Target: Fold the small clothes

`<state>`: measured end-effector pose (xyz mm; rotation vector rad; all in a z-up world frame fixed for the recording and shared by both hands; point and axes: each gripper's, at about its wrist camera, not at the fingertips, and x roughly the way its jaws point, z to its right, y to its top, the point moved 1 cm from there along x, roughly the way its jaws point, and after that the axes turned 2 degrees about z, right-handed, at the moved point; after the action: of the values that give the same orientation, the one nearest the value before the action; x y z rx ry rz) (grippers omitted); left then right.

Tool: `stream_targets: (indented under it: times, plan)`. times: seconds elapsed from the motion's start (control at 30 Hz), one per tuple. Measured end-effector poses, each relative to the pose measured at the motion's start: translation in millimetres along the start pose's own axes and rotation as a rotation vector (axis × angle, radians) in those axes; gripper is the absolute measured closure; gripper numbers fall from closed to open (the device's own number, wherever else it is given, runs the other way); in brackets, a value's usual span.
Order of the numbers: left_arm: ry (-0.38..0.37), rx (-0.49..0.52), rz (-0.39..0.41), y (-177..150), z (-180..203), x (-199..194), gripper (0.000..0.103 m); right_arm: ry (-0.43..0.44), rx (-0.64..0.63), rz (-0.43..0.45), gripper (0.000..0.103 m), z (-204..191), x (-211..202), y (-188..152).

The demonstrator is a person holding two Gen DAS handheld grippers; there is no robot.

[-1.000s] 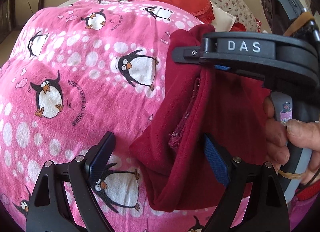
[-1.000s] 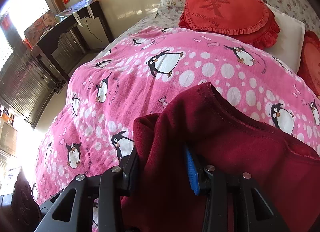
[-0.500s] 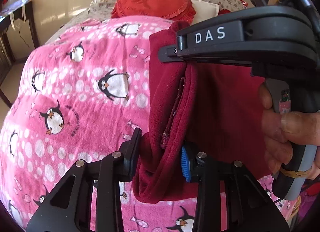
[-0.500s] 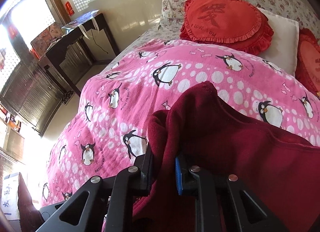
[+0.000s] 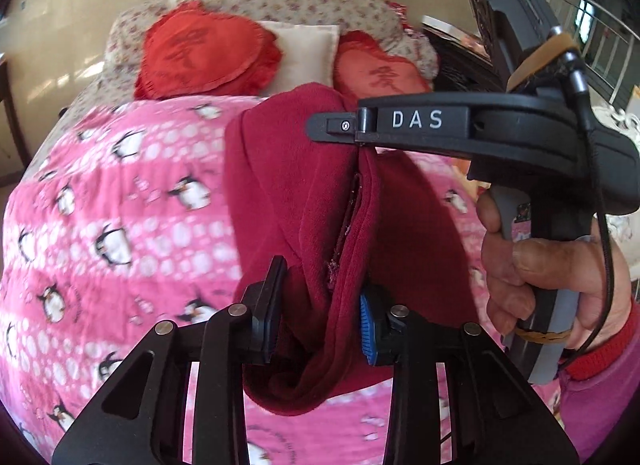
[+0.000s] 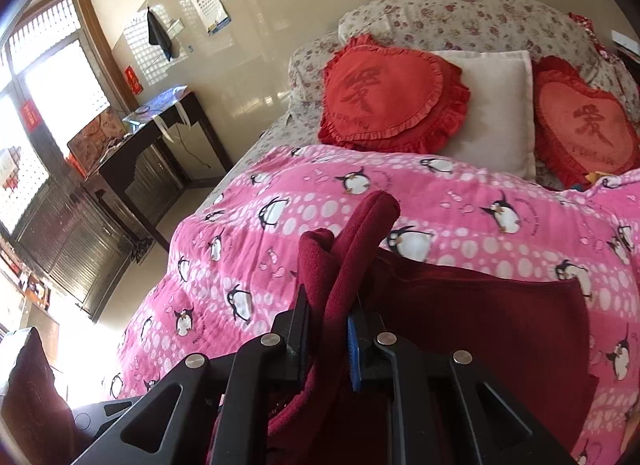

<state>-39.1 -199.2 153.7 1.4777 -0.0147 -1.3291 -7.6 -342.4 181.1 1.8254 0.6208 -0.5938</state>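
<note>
A dark red fleece garment (image 5: pixel 296 201) hangs bunched above the pink penguin blanket (image 5: pixel 120 217). My left gripper (image 5: pixel 320 325) is shut on a thick fold of the garment near its lower edge. My right gripper (image 6: pixel 328 329) is shut on a folded edge of the garment (image 6: pixel 460 325), which sticks up between its fingers. In the left wrist view the right gripper (image 5: pixel 352 129) clamps the garment's upper edge, and a hand (image 5: pixel 552 281) holds its handle.
Two red heart cushions (image 6: pixel 392 101) and a white pillow (image 6: pixel 492 105) lean on a floral bolster (image 6: pixel 460 17) at the head of the bed. A dark desk (image 6: pixel 148 145) stands left of the bed by the window.
My left gripper has closed on the garment's lower fold. My right gripper has pinched tighter. Both have lifted the garment up off the blanket.
</note>
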Motion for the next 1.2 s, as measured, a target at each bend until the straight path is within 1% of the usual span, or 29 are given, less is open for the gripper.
stream_targets:
  times: [0.17,0.27,0.33,0.4,0.43,0.47,0.53,0.6,0.63,0.67,0.7,0.73,0.8,0.83,0.9,0.93,0.97,1.0,1.03,1.1,1.13,1.17,1.2]
  plan:
    - [-0.067,0.055,-0.034,6,54,28,0.072,-0.057,0.06,0.028,0.09,57,-38,-15]
    - [-0.102,0.072,-0.077,2,81,50,0.072,-0.093,0.111,0.028,0.091,91,-51,-30]
    - [-0.113,0.076,-0.107,-3,97,66,0.072,-0.121,0.152,0.018,0.091,113,-53,-41]
    - [-0.109,0.076,-0.133,-10,107,77,0.07,-0.169,0.167,-0.006,0.091,131,-47,-54]
    - [-0.108,0.077,-0.153,-10,110,79,0.066,-0.178,0.19,-0.026,0.091,141,-39,-61]
    - [-0.119,0.074,-0.165,-9,111,79,0.063,-0.173,0.221,-0.042,0.091,150,-32,-68]
    - [-0.162,0.077,-0.163,-7,109,62,0.061,-0.162,0.27,-0.032,0.082,165,-31,-76]
    - [-0.192,0.111,-0.124,-3,105,35,0.055,-0.174,0.298,-0.012,0.08,169,-45,-77]
    - [-0.189,0.133,-0.085,-2,100,18,0.047,-0.193,0.289,-0.005,0.079,167,-53,-75]
    - [-0.162,0.15,-0.049,-2,93,5,0.039,-0.207,0.271,0.002,0.079,163,-62,-74]
    - [-0.134,0.159,-0.028,-3,89,-1,0.038,-0.211,0.249,0.01,0.079,157,-72,-73]
    - [-0.091,0.168,-0.013,-6,81,-6,0.038,-0.192,0.229,0.022,0.079,149,-83,-72]
    - [-0.001,0.183,-0.021,-11,67,-6,0.038,-0.114,0.187,0.036,0.079,129,-98,-73]
    - [0.038,0.176,-0.037,-15,60,0,0.038,-0.084,0.171,0.03,0.079,120,-100,-75]
    - [0.092,0.15,-0.083,-24,49,14,0.038,-0.033,0.148,0.003,0.079,101,-97,-81]
    - [0.107,0.137,-0.109,-31,46,23,0.038,-0.011,0.14,-0.013,0.079,93,-92,-86]
    - [0.111,0.128,-0.127,-36,45,31,0.038,0.003,0.129,-0.034,0.079,88,-87,-93]
    - [0.112,0.12,-0.145,-41,42,35,0.038,-0.007,0.107,-0.064,0.079,84,-80,-104]
    - [0.108,0.113,-0.161,-47,43,41,0.038,-0.042,0.084,-0.088,0.079,84,-74,-112]
    - [0.086,0.115,-0.199,-63,46,49,0.038,-0.159,0.044,-0.148,0.079,92,-67,-139]
    - [0.08,0.122,-0.215,-70,49,53,0.038,-0.171,0.06,-0.162,0.079,99,-67,-148]
    - [0.078,0.132,-0.223,-75,52,57,0.038,-0.164,0.091,-0.163,0.079,105,-70,-157]
    - [0.078,0.14,-0.228,-78,55,58,0.038,-0.134,0.133,-0.152,0.079,113,-75,-164]
